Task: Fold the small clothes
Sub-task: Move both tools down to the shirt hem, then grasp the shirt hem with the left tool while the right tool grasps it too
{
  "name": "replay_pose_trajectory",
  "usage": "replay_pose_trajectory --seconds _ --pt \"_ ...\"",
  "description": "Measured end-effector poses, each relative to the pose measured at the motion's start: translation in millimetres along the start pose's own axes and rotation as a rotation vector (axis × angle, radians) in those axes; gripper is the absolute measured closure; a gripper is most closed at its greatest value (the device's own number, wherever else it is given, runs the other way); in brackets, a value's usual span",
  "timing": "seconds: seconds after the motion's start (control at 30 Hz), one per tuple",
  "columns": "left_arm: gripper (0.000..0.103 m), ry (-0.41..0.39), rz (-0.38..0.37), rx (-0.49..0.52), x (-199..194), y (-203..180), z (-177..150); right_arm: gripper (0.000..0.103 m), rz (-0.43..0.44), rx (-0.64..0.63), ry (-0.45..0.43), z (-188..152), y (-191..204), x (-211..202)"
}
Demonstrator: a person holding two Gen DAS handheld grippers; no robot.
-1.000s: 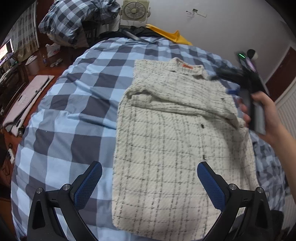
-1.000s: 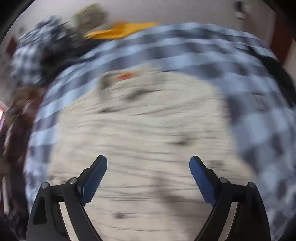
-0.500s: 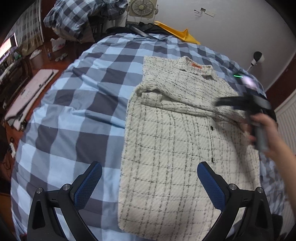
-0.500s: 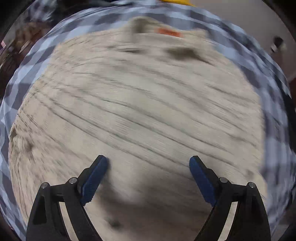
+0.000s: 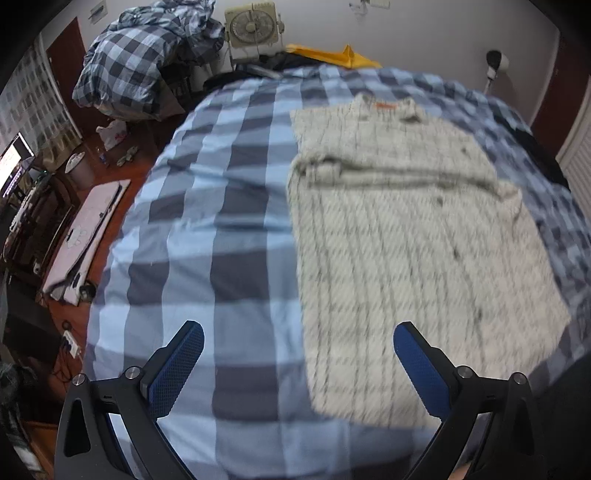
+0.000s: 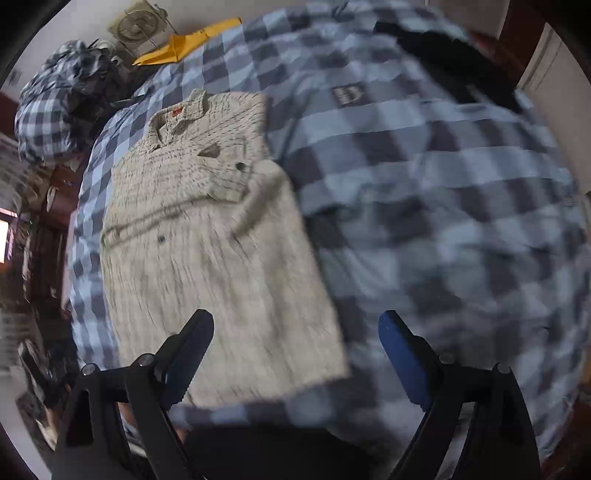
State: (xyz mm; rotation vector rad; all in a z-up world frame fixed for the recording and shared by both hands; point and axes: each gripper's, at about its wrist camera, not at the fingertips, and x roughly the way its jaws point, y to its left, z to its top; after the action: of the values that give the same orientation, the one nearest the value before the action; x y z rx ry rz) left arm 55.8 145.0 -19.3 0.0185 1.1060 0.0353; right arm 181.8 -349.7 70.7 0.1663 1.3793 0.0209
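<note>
A cream shirt with dark check lines (image 5: pixel 413 236) lies flat on the blue checked bed cover (image 5: pixel 221 221), collar with an orange label at the far end, sleeves folded across the chest. It also shows in the right wrist view (image 6: pixel 207 236). My left gripper (image 5: pixel 299 354) is open and empty above the shirt's near left hem corner. My right gripper (image 6: pixel 295 343) is open and empty above the shirt's near right hem corner. Both views are motion-blurred.
A bundled checked duvet (image 5: pixel 147 55) and a box fan (image 5: pixel 251 27) stand beyond the bed's far left corner. A yellow item (image 5: pixel 332 55) lies at the bed's far end. A dark garment (image 6: pixel 454 59) lies at the far right. Floor clutter (image 5: pixel 85 229) is left of the bed.
The right gripper has pulled back from over the shirt's chest toward the near hem and swung right. The left gripper has shifted left, and the right hand has left its view.
</note>
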Motion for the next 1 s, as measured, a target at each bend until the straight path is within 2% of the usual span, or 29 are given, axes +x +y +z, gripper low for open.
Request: replay_pose_trajectory --seconds 0.03,0.1,0.23,0.37,0.47,0.57,0.73,0.77,0.8,0.83,0.87,0.9,0.93,0.97,1.0 --pt "0.000 0.030 0.002 0.007 5.5 1.9 -7.4 0.001 -0.001 0.001 -0.009 -12.1 -3.2 2.0" --pt "0.000 0.095 -0.001 0.026 19.1 2.9 -18.9 0.001 -0.016 -0.008 0.018 -21.8 -9.7 30.1" --pt "0.000 0.233 -0.051 0.021 52.4 3.0 -34.3 0.001 -0.012 -0.052 0.172 -27.6 -12.2 109.0" --pt "0.000 0.334 -0.051 0.036 80.5 -1.0 -45.1 0.001 -0.029 -0.079 0.320 -32.3 -22.7 182.6" --pt "0.000 0.384 -0.083 0.026 98.5 -3.2 -47.0 0.001 0.057 0.007 0.392 -28.0 -40.1 221.5" --pt "0.000 0.439 -0.104 -0.007 117.6 -6.1 -47.9 0.001 0.159 0.058 0.418 -21.9 -48.8 237.5" --pt "0.001 0.505 -0.117 -0.026 140.9 -11.9 -50.4 0.003 0.204 0.075 0.460 -15.2 -52.7 259.0" --pt "0.006 0.502 -0.140 -0.035 143.0 -12.2 -49.1 0.014 0.208 0.061 0.465 -12.1 -49.5 262.3" --pt "0.016 0.498 -0.159 -0.041 145.2 -11.8 -48.2 0.022 0.198 0.050 0.470 -13.3 -47.2 263.1" --pt "0.025 0.498 -0.166 -0.044 147.7 -10.5 -48.4 0.039 0.175 0.035 0.478 -13.7 -44.1 265.5" --pt "0.045 0.503 -0.174 -0.048 148.6 -10.4 -49.3 0.055 0.138 0.014 0.489 -12.1 -40.5 268.7" --pt "0.059 0.512 -0.188 -0.053 149.4 -9.8 -49.1 0.061 0.119 0.002 0.489 -11.9 -37.9 269.0" --pt "0.063 0.521 -0.205 -0.052 149.1 -10.0 -50.5 0.072 0.107 -0.008 0.482 -11.9 -35.1 267.5" --pt "0.075 0.520 -0.219 -0.041 147.6 -10.7 -50.6 0.088 0.096 -0.019 0.467 -10.1 -32.7 264.8" --pt "0.084 0.516 -0.232 -0.036 146.1 -12.7 -53.1 0.094 0.089 -0.030 0.448 -7.7 -30.3 260.6"
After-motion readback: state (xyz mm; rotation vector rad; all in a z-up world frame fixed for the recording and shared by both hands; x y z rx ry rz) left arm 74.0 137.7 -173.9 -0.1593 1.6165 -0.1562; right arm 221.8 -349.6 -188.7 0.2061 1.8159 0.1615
